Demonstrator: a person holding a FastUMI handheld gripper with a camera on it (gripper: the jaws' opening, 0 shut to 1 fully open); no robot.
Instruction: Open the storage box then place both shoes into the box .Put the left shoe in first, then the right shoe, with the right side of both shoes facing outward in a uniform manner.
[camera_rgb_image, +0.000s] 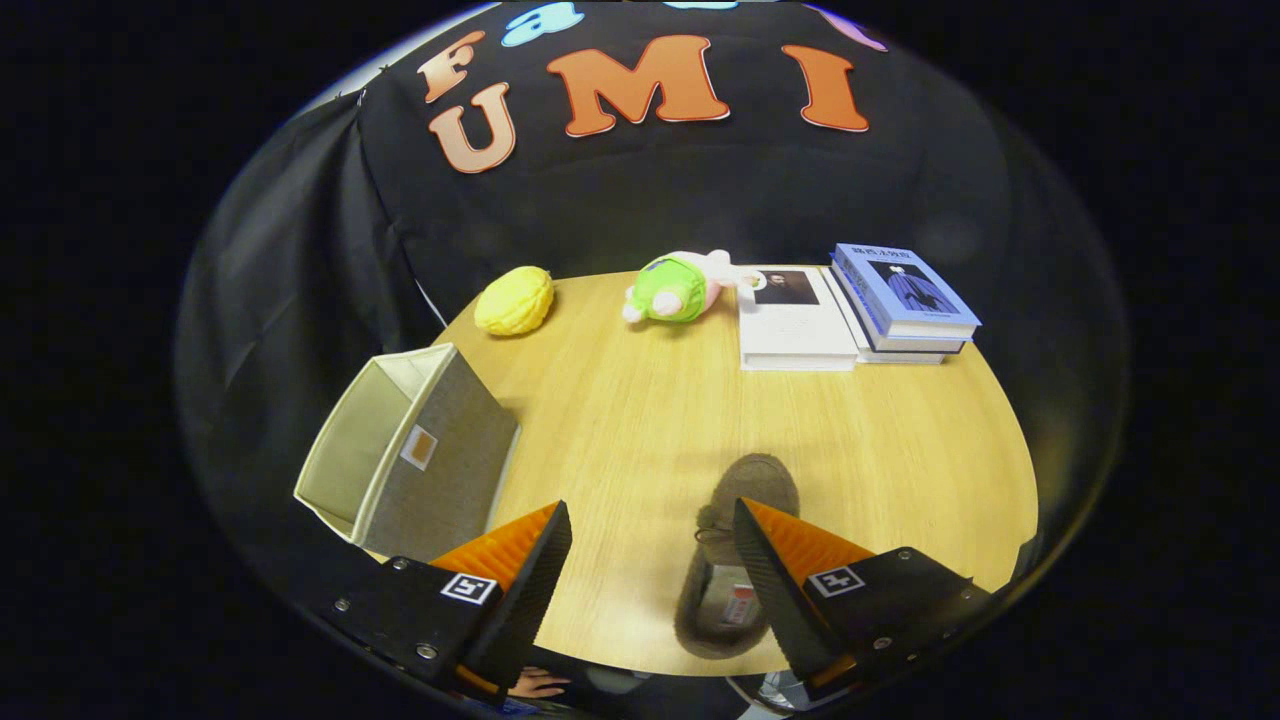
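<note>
A brown suede shoe lies on the round wooden table, toe pointing away, its heel near the table's front edge; it sits just inside my right finger, which covers part of its side. An open beige fabric storage box stands at the table's left edge, beyond my left finger, its inside hidden from this angle. My gripper hangs above the table, open wide, with nothing pressed between the fingers.
At the back of the table lie a yellow plush, a green and pink plush toy, a white book and a stack of blue books. A person's hand shows below the table's front edge.
</note>
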